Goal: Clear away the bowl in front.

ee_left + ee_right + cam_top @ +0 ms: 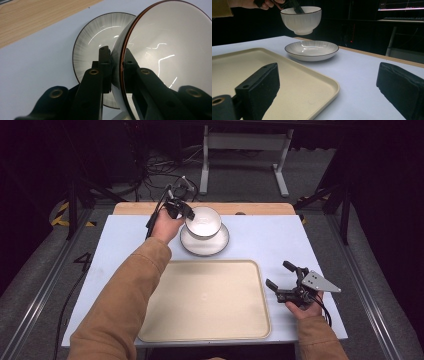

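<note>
White bowl (202,221) hangs over the plate (205,243), rim pinched by left tongs (181,211); right tongs (283,276) spread beside the tray (205,300).

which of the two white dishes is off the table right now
The deep bowl: the left gripper pinches its rim and holds it in the air above the shallow plate, which rests on the table.

Light falls from overhead onto the pale desk (125,245), leaving the surrounding room at twelve o'clock nearly black. Bright squiggly glare streaks the bowl (165,50) in the left gripper view (the plate (95,42) too). Near jaws there and in the right gripper view look soft, slightly out of focus.
</note>
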